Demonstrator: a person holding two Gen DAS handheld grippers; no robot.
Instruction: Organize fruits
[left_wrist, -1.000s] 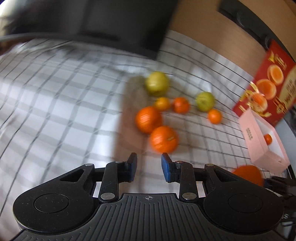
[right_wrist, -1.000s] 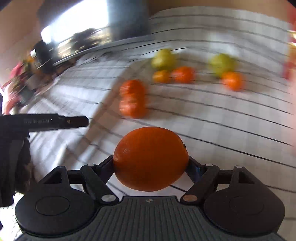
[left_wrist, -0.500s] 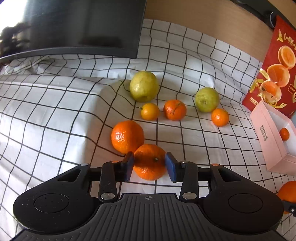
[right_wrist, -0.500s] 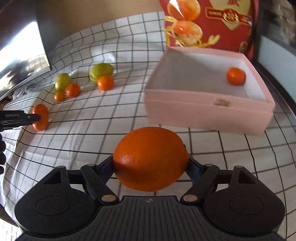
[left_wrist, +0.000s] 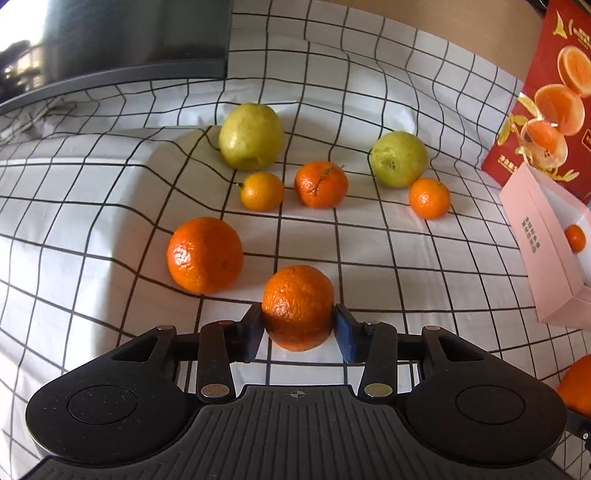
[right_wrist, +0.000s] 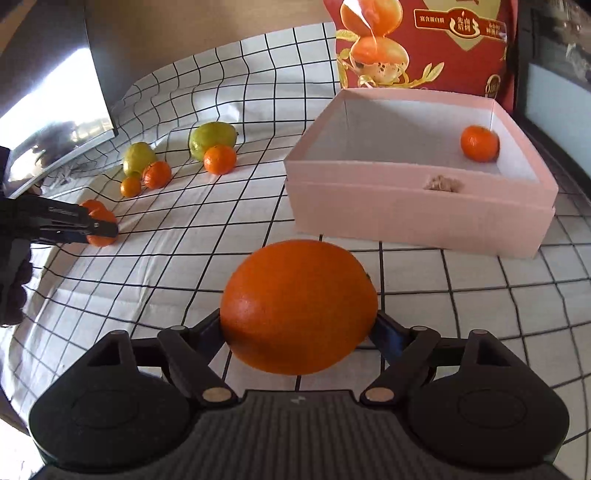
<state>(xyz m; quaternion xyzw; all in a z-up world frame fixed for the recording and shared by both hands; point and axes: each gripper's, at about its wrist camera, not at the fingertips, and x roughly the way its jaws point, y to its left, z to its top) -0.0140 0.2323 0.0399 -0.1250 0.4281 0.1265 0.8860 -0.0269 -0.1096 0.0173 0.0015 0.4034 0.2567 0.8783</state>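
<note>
L gripper (left_wrist: 298, 326) fingers pinch a mandarin (left_wrist: 297, 305) on the checked cloth (left_wrist: 92, 221), w/ a bigger mandarin (left_wrist: 205, 254) at its 10 o'clock. R gripper (right_wrist: 298, 326) clamps a large orange (right_wrist: 299, 306); pink box (right_wrist: 417, 218) at 1 o'clock holds one small mandarin (right_wrist: 479, 143).

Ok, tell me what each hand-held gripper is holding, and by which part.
Left hand-held gripper: mandarin, clamped at its sides. Right hand-held gripper: large orange, also by its sides.
</note>
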